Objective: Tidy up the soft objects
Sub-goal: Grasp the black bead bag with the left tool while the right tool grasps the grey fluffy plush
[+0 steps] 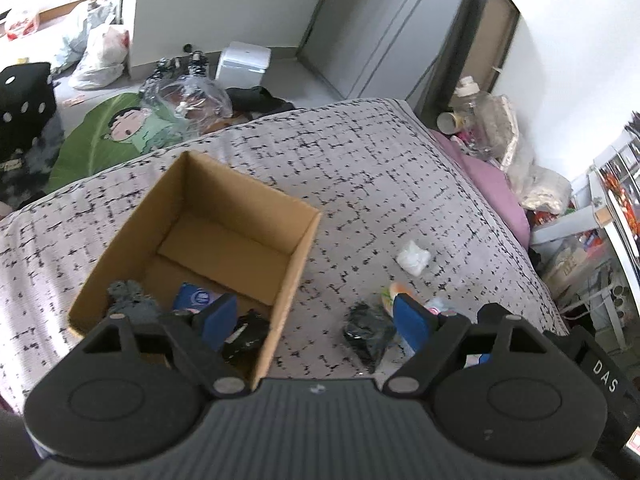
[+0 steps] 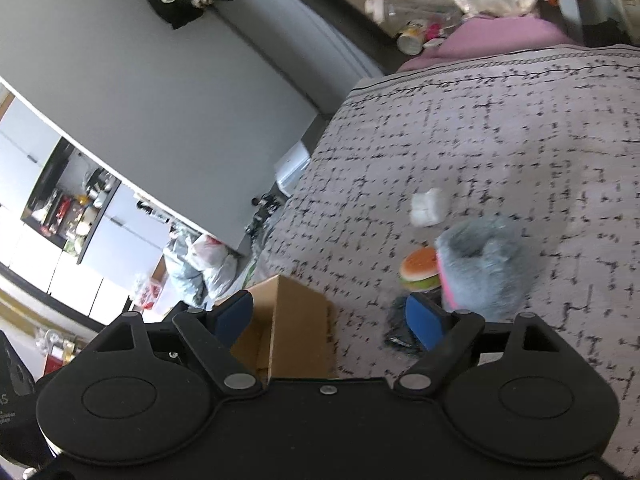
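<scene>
An open cardboard box (image 1: 296,240) stands on the grey patterned bed cover (image 1: 380,168). It holds a grey fuzzy item (image 1: 128,298), a blue packet (image 1: 196,298) and a black item (image 1: 246,334). My left gripper (image 1: 316,320) is open over the box's near right corner, with nothing between its pads. To the right of the box lie a black bundle (image 1: 368,334), a burger toy (image 2: 420,268), a white soft lump (image 2: 428,206) and a grey fluffy slipper (image 2: 484,268). My right gripper (image 2: 330,318) hangs open and empty between the box (image 2: 296,320) and the black bundle (image 2: 400,328).
The bed ends at a floor cluttered with plastic bags (image 1: 102,56), a green cartoon cushion (image 1: 116,132) and a white bin (image 1: 242,64). A grey wardrobe (image 1: 384,28) stands behind. At the bed's far corner are pink sheet (image 1: 492,184), a bottle (image 1: 476,108) and more clutter.
</scene>
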Tool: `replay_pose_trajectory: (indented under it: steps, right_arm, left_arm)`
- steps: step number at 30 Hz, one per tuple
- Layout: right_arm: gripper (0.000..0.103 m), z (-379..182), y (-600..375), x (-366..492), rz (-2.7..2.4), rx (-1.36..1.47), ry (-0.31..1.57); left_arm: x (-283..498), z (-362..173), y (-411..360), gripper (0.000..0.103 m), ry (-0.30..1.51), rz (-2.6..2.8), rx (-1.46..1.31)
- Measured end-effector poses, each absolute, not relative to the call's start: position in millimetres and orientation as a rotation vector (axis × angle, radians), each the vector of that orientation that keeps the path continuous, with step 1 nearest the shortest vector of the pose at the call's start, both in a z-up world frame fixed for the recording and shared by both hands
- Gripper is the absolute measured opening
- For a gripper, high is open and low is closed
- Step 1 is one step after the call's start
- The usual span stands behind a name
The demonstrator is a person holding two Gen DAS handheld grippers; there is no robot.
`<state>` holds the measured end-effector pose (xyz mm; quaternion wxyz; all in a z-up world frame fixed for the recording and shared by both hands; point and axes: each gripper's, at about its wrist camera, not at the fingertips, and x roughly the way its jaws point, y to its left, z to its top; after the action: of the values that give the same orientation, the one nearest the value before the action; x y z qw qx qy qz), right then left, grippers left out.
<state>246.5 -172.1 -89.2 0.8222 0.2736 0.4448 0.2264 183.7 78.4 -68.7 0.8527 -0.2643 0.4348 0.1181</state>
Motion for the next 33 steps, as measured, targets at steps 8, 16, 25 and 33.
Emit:
replay_pose_trajectory:
  steps: [8,16,25,33]
  right_arm:
    - [0.093,-88,-189,257,0.434,0.553,0.940]
    - [0.103,-88,-201,271,0.425,0.497,0.960]
    - [0.103,-103,-209,281,0.377,0.501,1.013]
    - [0.103,-115,-229,289,0.293,0.601,1.026]
  left_arm:
    - [193,-73,63,0.084,0.927,0.229,-0.535]
    - [204,-76,51,0.084,0.933,0.216,-0.514]
    - [217,-87,41,0.084,0.953,0.204,-0.522]
    - [232,-104,26,0.087,0.983,0.177,-0.541]
